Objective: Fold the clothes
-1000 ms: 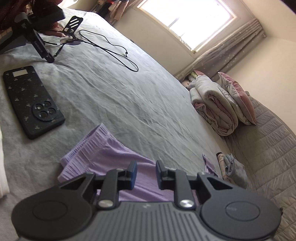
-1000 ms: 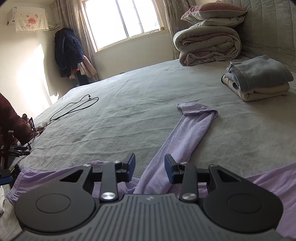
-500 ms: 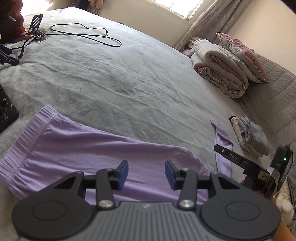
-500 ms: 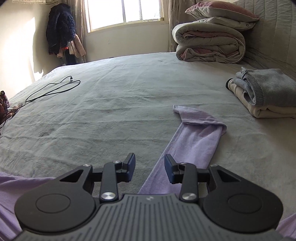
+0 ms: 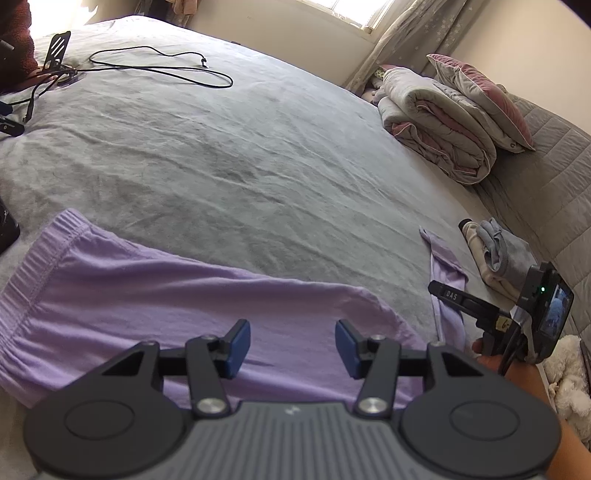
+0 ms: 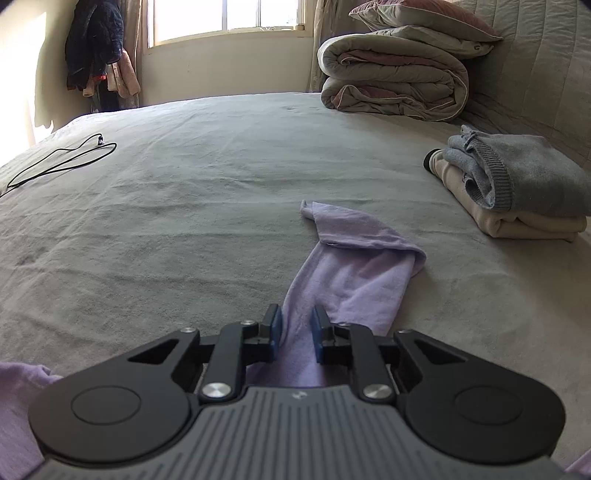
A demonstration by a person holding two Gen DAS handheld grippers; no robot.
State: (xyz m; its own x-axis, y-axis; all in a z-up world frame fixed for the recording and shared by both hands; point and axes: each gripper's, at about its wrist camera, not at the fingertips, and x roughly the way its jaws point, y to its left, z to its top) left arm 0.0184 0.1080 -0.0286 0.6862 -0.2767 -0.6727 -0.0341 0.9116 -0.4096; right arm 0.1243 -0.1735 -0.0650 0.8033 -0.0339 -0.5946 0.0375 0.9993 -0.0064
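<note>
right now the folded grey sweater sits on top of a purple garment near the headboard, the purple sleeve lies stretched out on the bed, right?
Not quite. In the right wrist view the grey sweater sits on a folded cream garment, not a purple one. The rest holds: the pile is near the headboard, and the purple sleeve lies stretched out on the bed.

**What else is lying around my bed**

Ahead of my tool and off to the left, a black cable (image 6: 62, 159) loops across the grey bedsheet (image 6: 207, 192). Far ahead on the right sits a rolled quilt (image 6: 395, 83) with a pink-edged pillow (image 6: 424, 16) on top of it, both against the padded headboard (image 6: 535, 74). Nearer on my right, a folded pile (image 6: 517, 192) rests on the sheet, a grey knit over a cream piece. Straight ahead is the bright window (image 6: 221, 18), and left of it dark coats (image 6: 96, 48) hang in the corner. A small stand (image 5: 55, 50) sits by the cable's far end.
</note>
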